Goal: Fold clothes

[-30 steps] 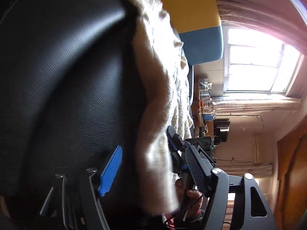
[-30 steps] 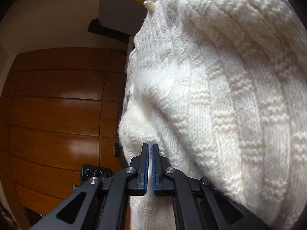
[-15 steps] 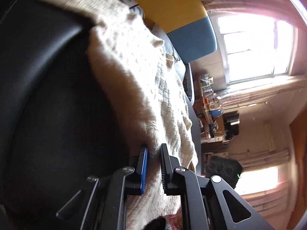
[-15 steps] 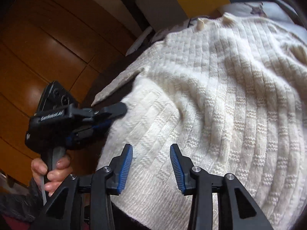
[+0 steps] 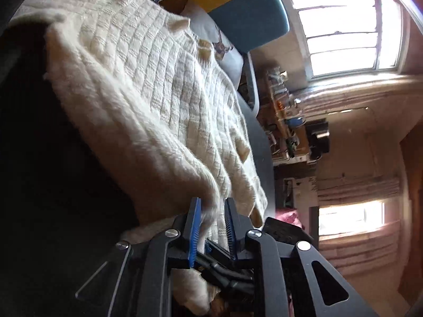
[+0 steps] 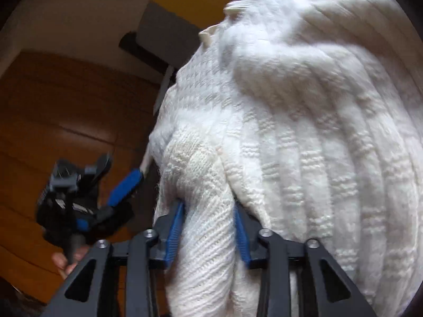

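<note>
A cream knitted cardigan (image 5: 148, 100) with pale buttons lies spread on a black leather surface (image 5: 45, 174). My left gripper (image 5: 211, 208) has its jaws a little apart around the cardigan's lower edge. In the right wrist view the same cardigan (image 6: 304, 121) fills the frame. My right gripper (image 6: 208, 211) has its jaws apart, with a thick fold of the knit between them. The left gripper (image 6: 113, 185) also shows there at the left, blurred, held by a hand.
A yellow and blue headboard or cushion (image 5: 238, 8) and a patterned pillow (image 5: 219, 50) lie beyond the cardigan. A cluttered shelf (image 5: 285, 121) and bright windows (image 5: 343, 23) are at the right. Brown wooden panels (image 6: 66, 132) stand behind the right gripper's view.
The left gripper went from wide open to nearly closed around the cardigan's edge. The right gripper went from shut to open and now has a fold of the knit between its jaws.
</note>
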The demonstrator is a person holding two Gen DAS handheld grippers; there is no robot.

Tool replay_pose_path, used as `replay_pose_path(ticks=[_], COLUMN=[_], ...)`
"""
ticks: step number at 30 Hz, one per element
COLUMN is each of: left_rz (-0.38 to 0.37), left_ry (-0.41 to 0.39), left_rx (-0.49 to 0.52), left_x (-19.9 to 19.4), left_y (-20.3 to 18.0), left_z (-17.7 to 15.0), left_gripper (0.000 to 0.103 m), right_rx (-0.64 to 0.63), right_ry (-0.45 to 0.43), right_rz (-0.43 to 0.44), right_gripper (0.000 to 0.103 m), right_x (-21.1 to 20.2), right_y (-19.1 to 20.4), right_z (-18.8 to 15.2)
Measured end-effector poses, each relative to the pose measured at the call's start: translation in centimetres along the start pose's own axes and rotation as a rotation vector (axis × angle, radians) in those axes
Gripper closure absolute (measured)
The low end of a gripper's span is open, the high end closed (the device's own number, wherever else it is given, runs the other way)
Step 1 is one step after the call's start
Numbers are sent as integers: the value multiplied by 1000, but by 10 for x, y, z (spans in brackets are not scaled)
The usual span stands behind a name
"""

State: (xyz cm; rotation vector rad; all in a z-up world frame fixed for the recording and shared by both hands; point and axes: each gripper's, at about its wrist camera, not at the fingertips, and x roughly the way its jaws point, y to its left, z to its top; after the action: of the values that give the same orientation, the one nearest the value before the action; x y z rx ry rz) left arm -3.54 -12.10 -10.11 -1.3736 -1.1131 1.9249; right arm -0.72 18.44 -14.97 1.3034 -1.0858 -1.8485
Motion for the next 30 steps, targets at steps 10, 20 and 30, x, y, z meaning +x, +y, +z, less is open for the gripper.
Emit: replay_pose_path(ticks=[10, 20, 30], left_rz=[-19, -53, -14], left_ry=[-62, -53, -127], left_rx=[-234, -220, -86], left_x=[-16, 30, -44], left_y=[68, 36, 20], left_z=[-18, -10, -4], left_gripper=[51, 51, 97], right_rx=[94, 48, -8], right_ry=[28, 96, 143], right_rz=[155, 243, 318], right_gripper=[83, 75, 46], right_x=[-10, -5, -16], right_y=[-22, -20, -8], right_z=[5, 3, -9])
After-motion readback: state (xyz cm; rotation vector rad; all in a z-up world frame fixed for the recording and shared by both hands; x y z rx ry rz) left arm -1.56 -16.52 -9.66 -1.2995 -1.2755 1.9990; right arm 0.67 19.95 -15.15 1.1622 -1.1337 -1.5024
